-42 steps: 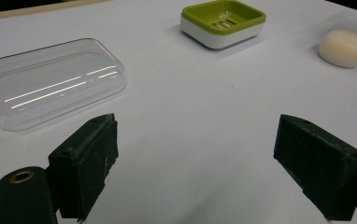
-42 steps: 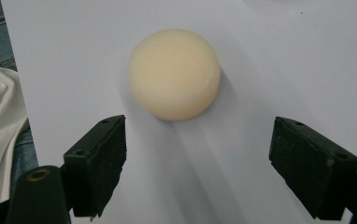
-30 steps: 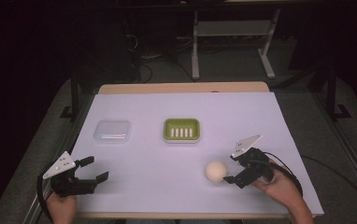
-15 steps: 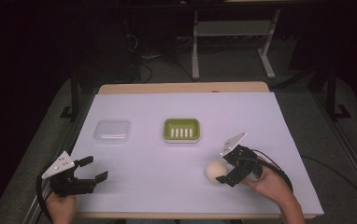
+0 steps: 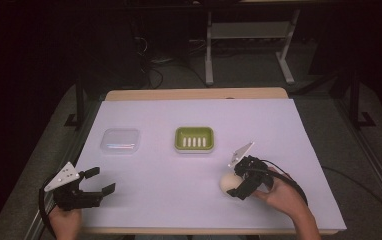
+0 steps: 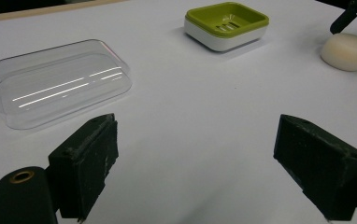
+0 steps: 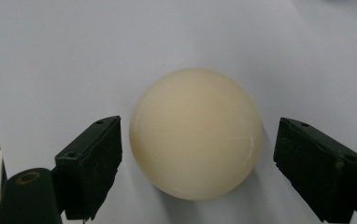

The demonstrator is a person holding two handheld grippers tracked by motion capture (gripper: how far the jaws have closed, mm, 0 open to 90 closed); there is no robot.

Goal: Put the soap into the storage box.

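Near right of desk (image 5: 299, 130): right hand-held gripper (image 7: 193, 158) spread, straddling cream soap bar (image 7: 195, 133), not touching. Soap looks smooth, rounded, likely slippery; grip widest middle.

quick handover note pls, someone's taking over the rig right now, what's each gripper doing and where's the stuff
Right gripper: open, fingers either side of the cream soap bar, not yet closed on it; soap lies on the table, front right.
Left gripper: open, idle at front left, holding nothing.
Green soap dish: mid-table, empty. Clear lid: to its left.
Done: right gripper lined up on the soap.
Left: probably grip the soap, put it in the dish, perhaps add the lid.
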